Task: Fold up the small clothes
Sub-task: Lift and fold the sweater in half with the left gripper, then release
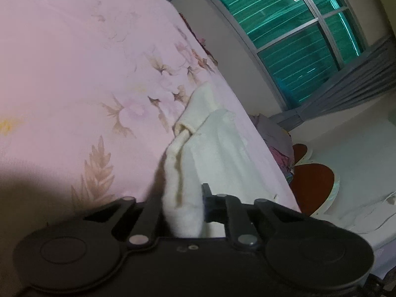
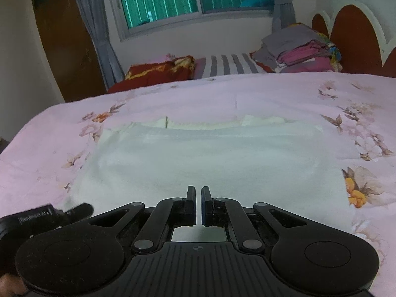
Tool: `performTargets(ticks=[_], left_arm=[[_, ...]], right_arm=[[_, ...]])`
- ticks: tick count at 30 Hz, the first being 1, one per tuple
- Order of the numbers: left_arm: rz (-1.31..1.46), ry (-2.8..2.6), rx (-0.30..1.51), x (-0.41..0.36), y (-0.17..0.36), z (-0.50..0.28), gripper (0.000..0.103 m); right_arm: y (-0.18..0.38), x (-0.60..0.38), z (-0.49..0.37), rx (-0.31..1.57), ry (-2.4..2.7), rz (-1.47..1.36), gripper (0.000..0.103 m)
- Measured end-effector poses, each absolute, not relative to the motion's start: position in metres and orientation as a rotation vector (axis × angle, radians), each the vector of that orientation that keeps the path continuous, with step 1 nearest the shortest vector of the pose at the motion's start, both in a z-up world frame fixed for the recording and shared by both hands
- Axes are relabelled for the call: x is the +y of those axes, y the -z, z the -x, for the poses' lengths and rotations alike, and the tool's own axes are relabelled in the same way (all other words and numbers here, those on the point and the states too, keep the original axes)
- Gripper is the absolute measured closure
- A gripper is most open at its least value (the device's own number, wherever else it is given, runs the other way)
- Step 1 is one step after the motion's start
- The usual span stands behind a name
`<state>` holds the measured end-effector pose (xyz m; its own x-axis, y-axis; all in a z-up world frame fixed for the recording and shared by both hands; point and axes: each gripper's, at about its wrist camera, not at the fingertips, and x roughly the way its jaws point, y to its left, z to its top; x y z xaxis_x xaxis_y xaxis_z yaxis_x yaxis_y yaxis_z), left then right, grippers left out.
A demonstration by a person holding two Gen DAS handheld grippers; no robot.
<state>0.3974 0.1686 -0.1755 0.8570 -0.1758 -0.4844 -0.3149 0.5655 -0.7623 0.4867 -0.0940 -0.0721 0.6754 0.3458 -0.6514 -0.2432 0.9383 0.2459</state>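
We grip near-left corner of white garment w/ left gripper; right gripper clenched, empty. Next: carry corner across, we judge.

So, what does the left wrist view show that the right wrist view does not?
Only the left wrist view: the left hand-held gripper pinching a bunched fold of the cream-white fabric garment.
Only the right wrist view: the right hand-held gripper shut and empty, a brown wooden wardrobe, a folded clothes pile.
Both: the garment, the pink floral bedsheet, the green-tinted window.
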Motion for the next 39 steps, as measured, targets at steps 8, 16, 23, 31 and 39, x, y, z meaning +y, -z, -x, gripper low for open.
performTargets(ticks=[8, 16, 23, 31, 39], left_arm=[[0.973, -0.067, 0.559, 0.171, 0.177, -0.402, 0.092], [0.981, -0.065, 0.557, 0.172, 0.176, -0.404, 0.093], [0.902, -0.095, 0.568, 0.163, 0.165, -0.406, 0.093], [0.498, 0.01, 0.568, 0.094, 0.092, -0.424, 0.095], [0.129, 0.238, 0.672, -0.043, 0.047, -0.451, 0.094]], right_arm=[[0.076, -0.08, -0.494, 0.776, -0.335, -0.108, 0.1], [0.079, -0.071, -0.504, 0.765, -0.357, -0.11, 0.1], [0.109, -0.065, -0.521, 0.838, -0.373, -0.087, 0.101], [0.109, -0.104, -0.527, 0.828, -0.445, -0.265, 0.101], [0.076, -0.236, -0.516, 0.664, -0.37, -0.534, 0.101]])
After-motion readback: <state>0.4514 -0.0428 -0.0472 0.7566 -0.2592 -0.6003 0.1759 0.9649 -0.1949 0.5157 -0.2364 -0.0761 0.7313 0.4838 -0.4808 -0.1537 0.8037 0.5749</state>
